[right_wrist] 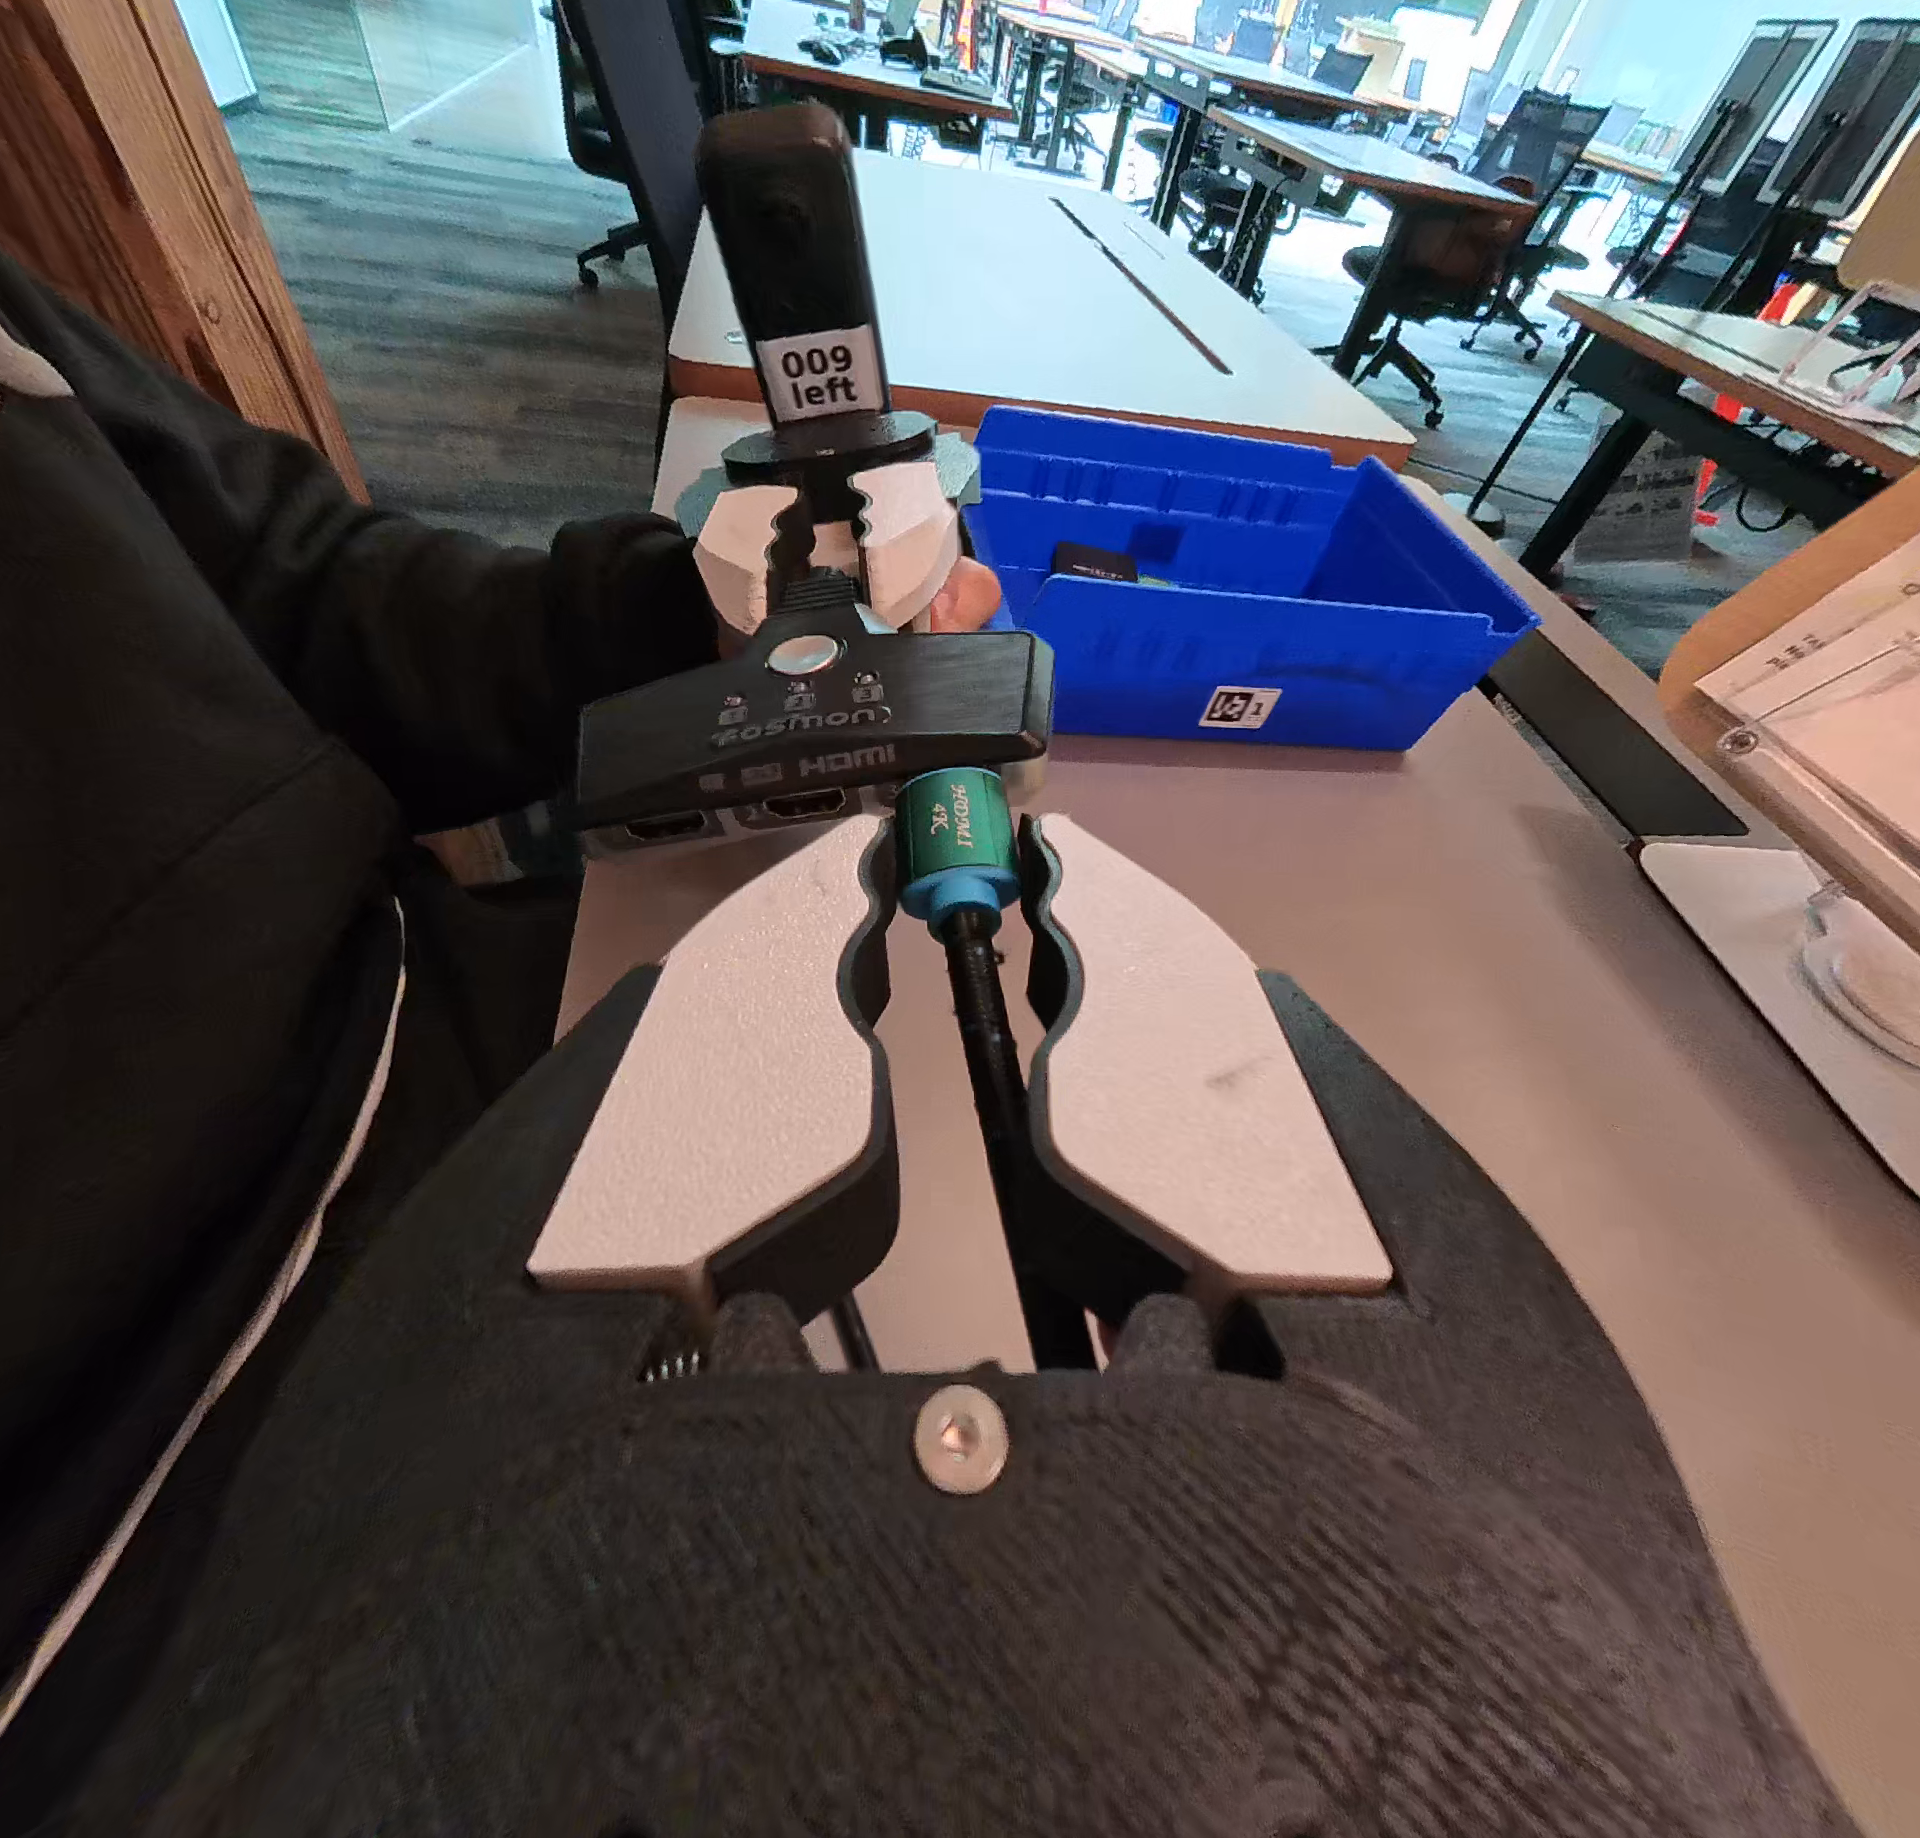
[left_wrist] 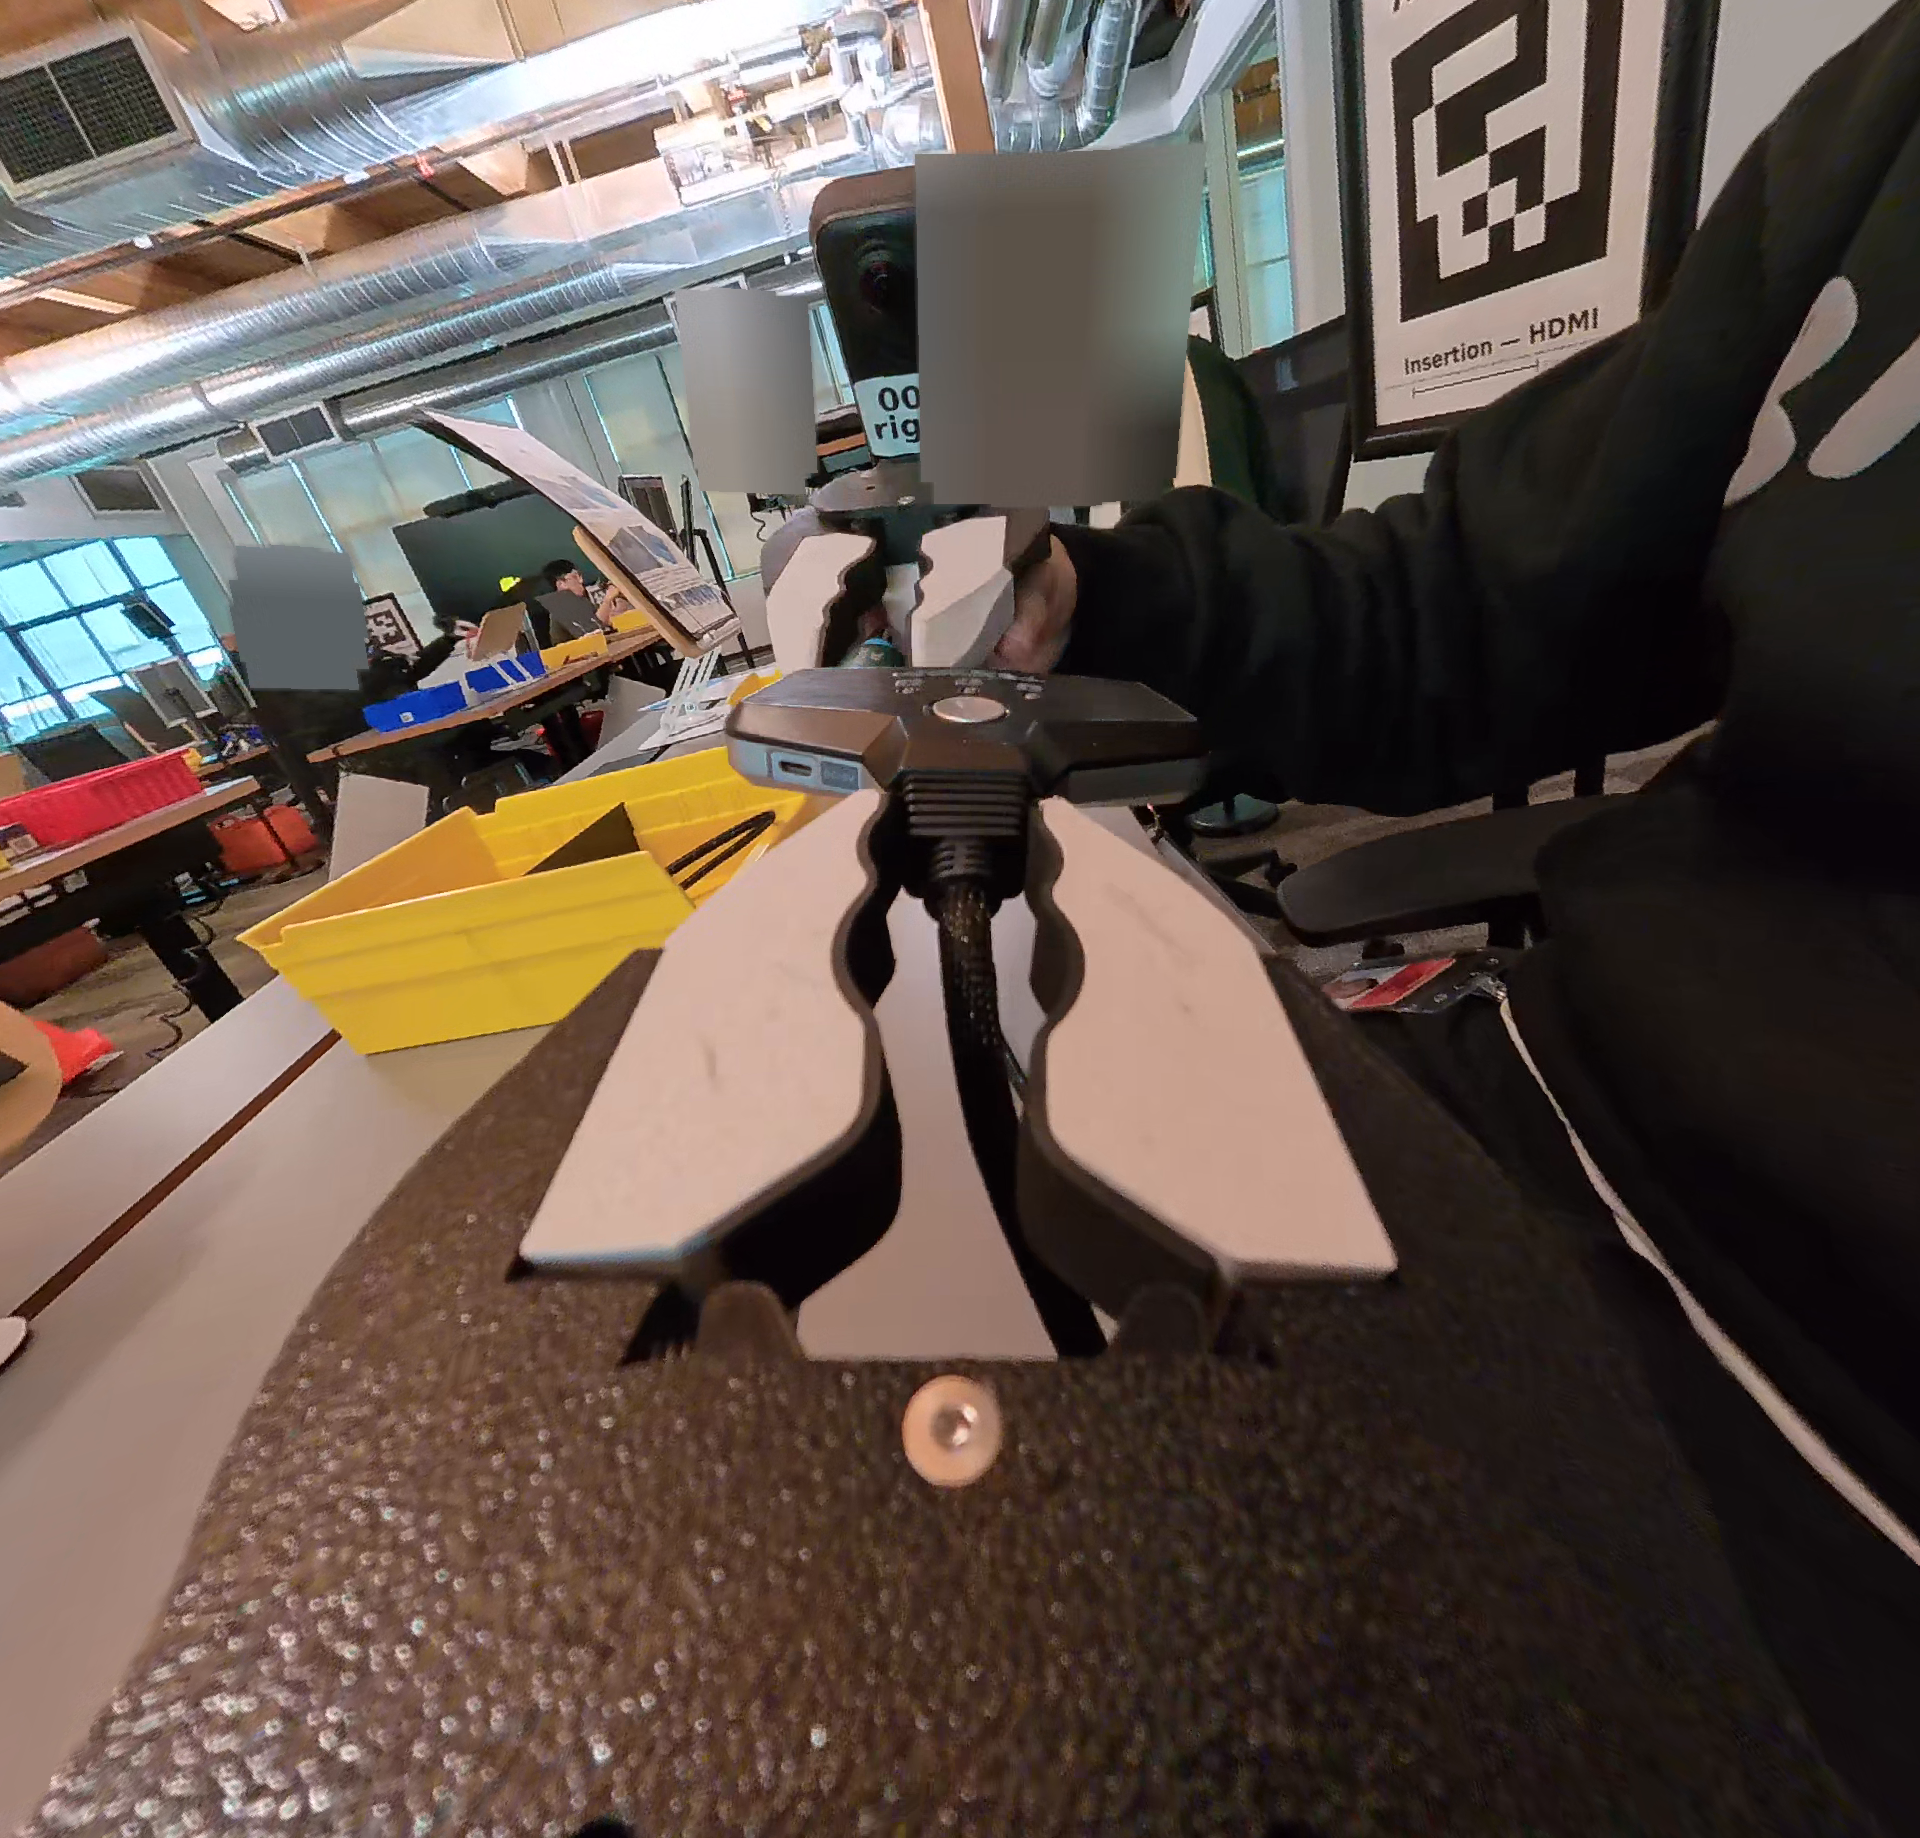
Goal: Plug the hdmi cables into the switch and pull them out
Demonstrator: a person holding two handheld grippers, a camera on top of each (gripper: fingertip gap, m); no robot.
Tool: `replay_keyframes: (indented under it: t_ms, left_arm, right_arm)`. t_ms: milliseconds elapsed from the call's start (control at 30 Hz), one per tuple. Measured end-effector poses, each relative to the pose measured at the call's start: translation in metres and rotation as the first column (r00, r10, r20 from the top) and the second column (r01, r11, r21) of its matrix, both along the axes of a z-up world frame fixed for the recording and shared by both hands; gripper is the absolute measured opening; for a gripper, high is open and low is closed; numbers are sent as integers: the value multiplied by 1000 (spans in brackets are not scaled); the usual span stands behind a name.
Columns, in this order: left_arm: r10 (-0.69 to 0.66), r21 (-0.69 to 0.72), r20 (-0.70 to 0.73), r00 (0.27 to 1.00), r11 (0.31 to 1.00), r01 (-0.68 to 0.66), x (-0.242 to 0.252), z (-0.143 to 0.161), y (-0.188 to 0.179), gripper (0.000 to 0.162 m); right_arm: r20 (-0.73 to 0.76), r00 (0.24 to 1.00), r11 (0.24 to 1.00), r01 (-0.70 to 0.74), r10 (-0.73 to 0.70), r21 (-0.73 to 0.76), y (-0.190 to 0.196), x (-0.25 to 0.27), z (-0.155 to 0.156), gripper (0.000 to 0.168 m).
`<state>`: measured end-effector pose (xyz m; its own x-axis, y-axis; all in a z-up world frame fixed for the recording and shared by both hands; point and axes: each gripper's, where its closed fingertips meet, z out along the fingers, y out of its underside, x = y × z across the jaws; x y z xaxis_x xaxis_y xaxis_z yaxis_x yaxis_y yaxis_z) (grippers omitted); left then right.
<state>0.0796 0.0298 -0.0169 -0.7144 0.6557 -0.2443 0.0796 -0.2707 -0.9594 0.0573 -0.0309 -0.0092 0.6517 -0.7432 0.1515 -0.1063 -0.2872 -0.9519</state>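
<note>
Progress was judged to be partial: the green plug [right_wrist: 954, 830] was seen meeting the rightmost port on the near face of the switch [right_wrist: 821, 713], though whether it was fully seated, going in or coming out could not be told, while two ports at about nine o'clock of it on that face stood bare. The switch was held in mid-air over the table [right_wrist: 1299, 915], between the two grippers, with the blue bin [right_wrist: 1247, 635] at about two o'clock of it in the right wrist view. The right gripper [right_wrist: 954, 853] was pressed together on the green plug, its cable [right_wrist: 987, 1019] trailing back between the fingers toward six o'clock. The left gripper [left_wrist: 961, 822] was pinched on the ribbed black collar [left_wrist: 961, 796] of the switch's own braided lead [left_wrist: 977, 999], so the switch was steadied from the opposite end. Both grippers were pointed toward each other, roughly level, with the person's dark sleeve [left_wrist: 1403, 635] stretched in from three o'clock in the left wrist view. A yellow bin [left_wrist: 468, 915] lay at nine o'clock of the left gripper. Remaining plugging and pulling was judged still to be ahead, since further cables were not seen connected.
</note>
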Motion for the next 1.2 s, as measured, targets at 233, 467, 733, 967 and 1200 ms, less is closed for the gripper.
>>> replay_keyframes:
  t_ms: [233,467,733,967,1200]
  left_arm:
    - [-21,-22,4,1000,1000,21,-3,1,3,23]
    - [-38,-31,-4,999,999,38,-5,3,3,22]
    - [-45,-13,-16,999,999,45,-4,0,1,23]
    - [-63,-3,-27,998,998,62,-2,0,2,23]
    - [-73,7,-37,997,997,73,1,1,3,23]
  right_arm:
    - [-1,1000,996,-20,20,89,6,-1,-4,23]
    - [68,998,990,-14,4,138,6,-4,5,22]
    - [119,992,994,27,-40,109,4,-3,4,23]
    - [161,985,992,37,-56,119,6,-2,4,23]
    - [205,976,988,41,-72,149,8,1,4,23]
